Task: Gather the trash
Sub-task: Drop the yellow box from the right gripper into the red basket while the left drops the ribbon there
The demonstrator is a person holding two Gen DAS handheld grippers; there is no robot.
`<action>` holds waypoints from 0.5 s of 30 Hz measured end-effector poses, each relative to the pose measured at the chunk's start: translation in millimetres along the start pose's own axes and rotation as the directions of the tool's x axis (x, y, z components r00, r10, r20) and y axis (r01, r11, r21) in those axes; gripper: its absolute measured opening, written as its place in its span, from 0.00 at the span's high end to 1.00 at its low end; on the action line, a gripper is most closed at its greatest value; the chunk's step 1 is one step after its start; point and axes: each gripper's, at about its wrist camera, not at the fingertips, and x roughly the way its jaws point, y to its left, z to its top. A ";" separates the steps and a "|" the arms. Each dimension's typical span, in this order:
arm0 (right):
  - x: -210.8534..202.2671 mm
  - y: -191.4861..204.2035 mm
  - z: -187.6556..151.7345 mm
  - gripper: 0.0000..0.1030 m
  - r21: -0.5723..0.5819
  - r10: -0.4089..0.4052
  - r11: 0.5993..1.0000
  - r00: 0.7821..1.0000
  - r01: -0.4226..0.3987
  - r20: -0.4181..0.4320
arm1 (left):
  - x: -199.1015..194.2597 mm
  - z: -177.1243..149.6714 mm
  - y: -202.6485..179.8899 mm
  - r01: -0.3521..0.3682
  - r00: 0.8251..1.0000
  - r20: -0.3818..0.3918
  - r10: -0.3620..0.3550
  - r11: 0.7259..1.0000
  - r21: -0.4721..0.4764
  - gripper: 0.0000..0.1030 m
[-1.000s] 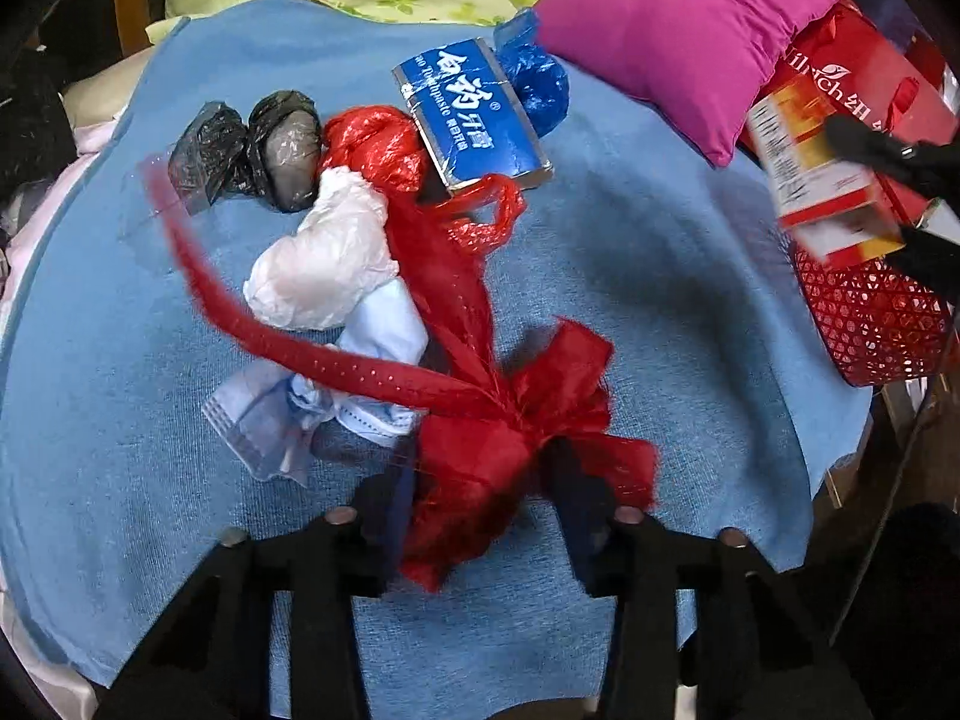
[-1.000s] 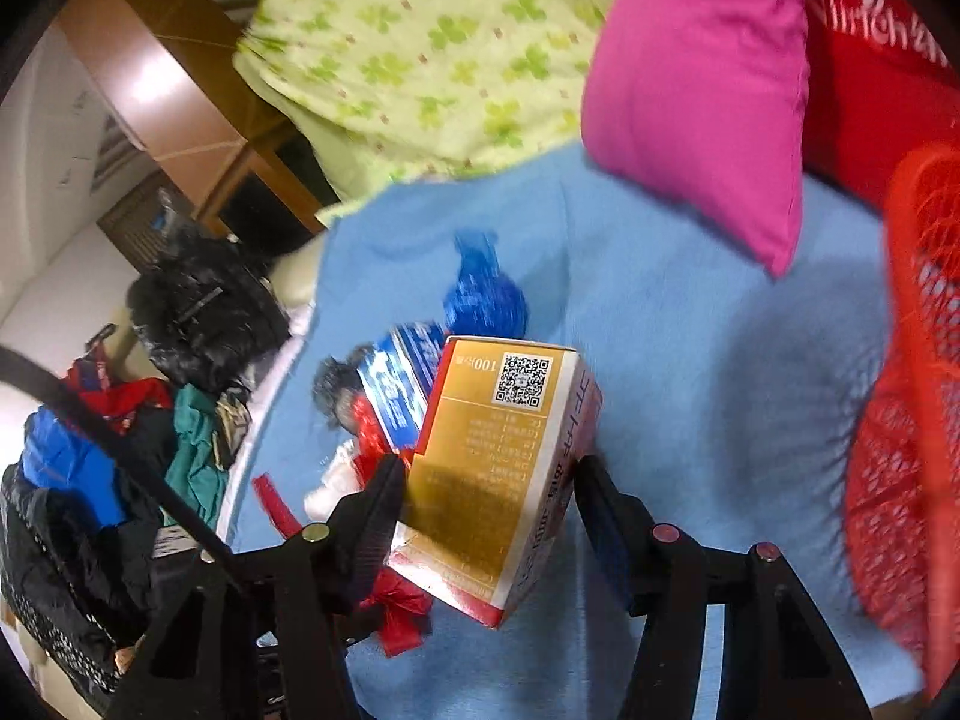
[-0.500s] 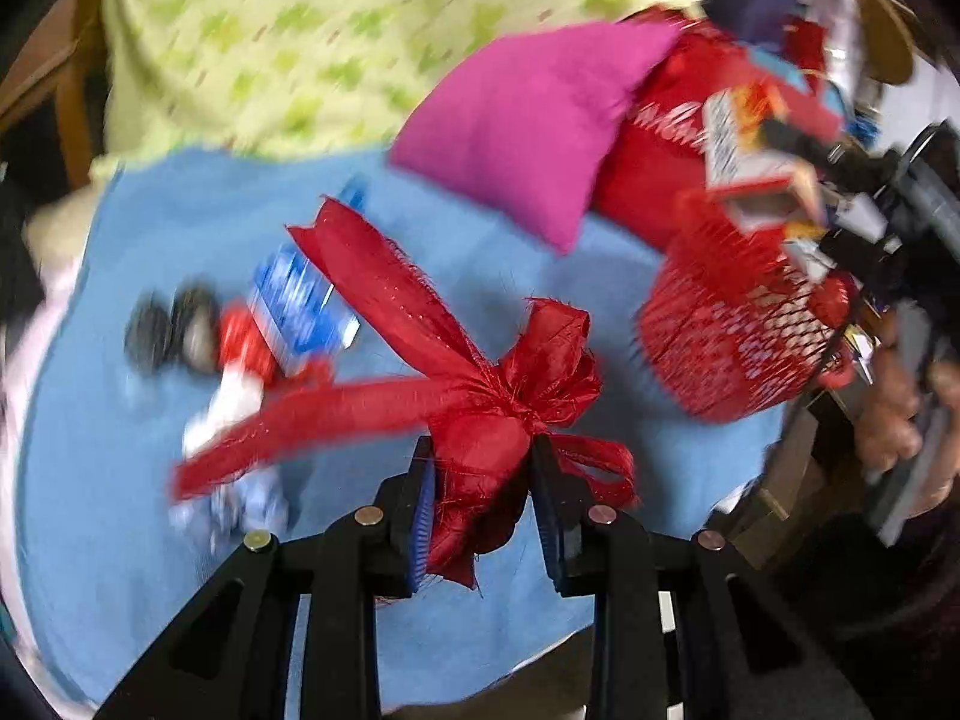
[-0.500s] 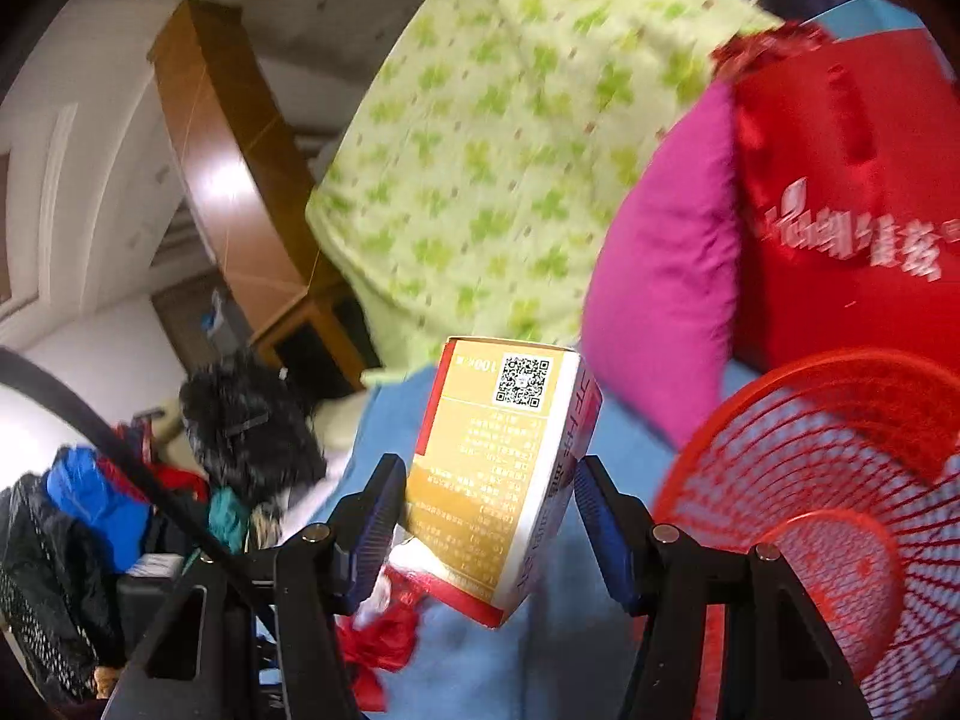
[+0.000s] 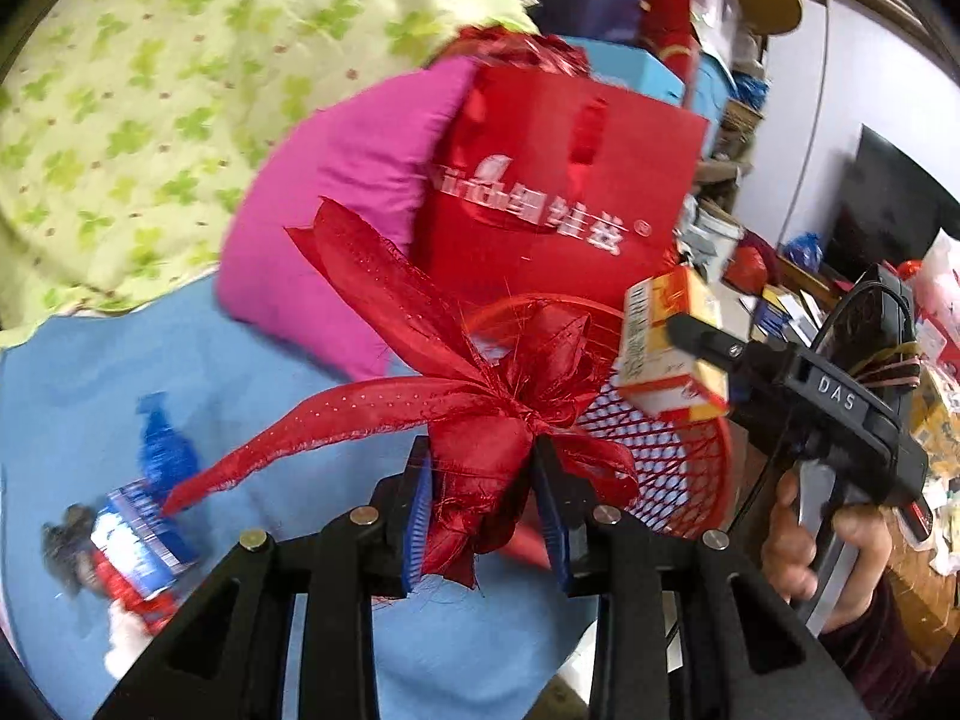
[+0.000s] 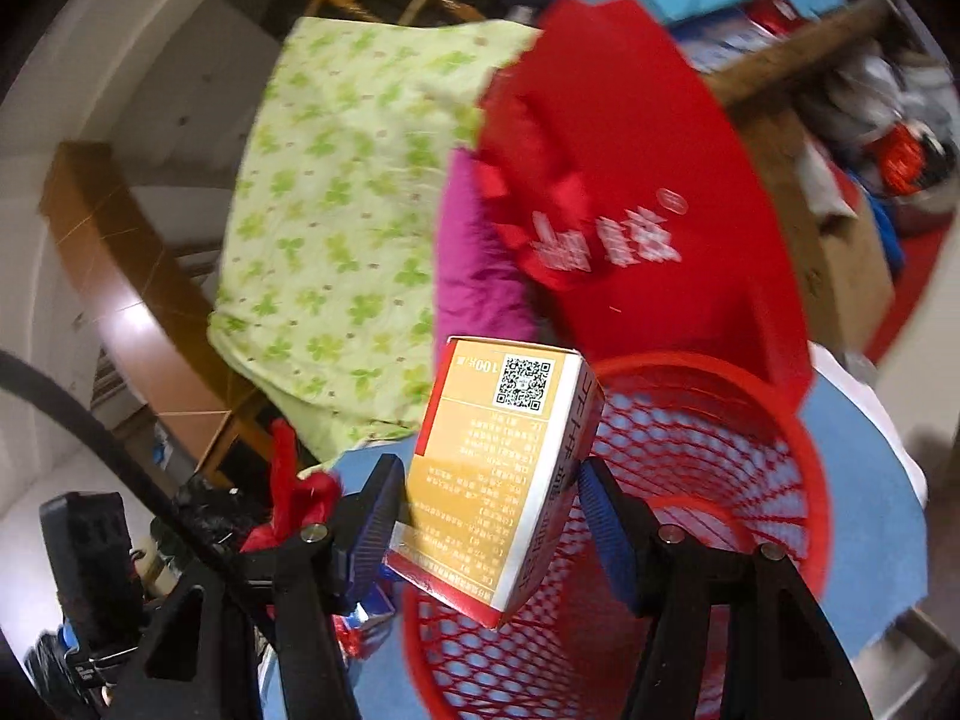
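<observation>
My left gripper [image 5: 483, 510] is shut on a red ribbon bow [image 5: 474, 396] and holds it in the air beside the red mesh basket [image 5: 678, 468]. My right gripper [image 6: 486, 516] is shut on an orange and white carton [image 6: 498, 468] and holds it over the basket's open mouth [image 6: 720, 474]. The carton [image 5: 666, 348] and the right gripper [image 5: 702, 354] also show in the left wrist view, above the basket. A blue box [image 5: 141, 540] and crumpled bags lie on the blue cloth [image 5: 90, 378] at the lower left, blurred.
A pink cushion [image 5: 354, 198], a red paper bag [image 5: 552, 192] and a green patterned quilt [image 5: 150, 90] stand behind the basket. The basket sits at the cloth's right edge [image 6: 870, 480]. Cluttered shelves and boxes [image 5: 900, 312] lie to the right.
My left gripper has lifted the red bow off the cloth and swung right toward the basket. My right gripper has carried the carton from above the cloth to over the basket.
</observation>
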 end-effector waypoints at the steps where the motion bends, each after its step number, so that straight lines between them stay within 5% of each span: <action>1: 0.5 -7.0 1.1 0.36 0.031 -0.005 0.999 1.000 0.006 -0.009 | 8.3 2.2 -6.3 0.000 1.000 -0.010 0.001 1.000 0.008 0.63; 3: 2.0 -16.6 3.9 0.34 0.071 -0.007 0.997 1.000 0.009 -0.018 | 16.7 1.0 -16.8 -0.008 1.000 -0.021 0.008 1.000 0.028 0.56; 5: 2.8 -22.4 7.4 0.25 0.087 -0.017 0.996 1.000 0.018 -0.009 | 24.9 1.5 -24.7 -0.037 0.999 -0.028 0.039 0.998 0.042 0.39; 15: -2.7 4.5 6.8 0.22 0.031 0.021 0.999 0.997 -0.023 0.073 | -23.6 -29.3 26.1 -0.124 0.991 0.038 0.126 0.991 -0.048 0.36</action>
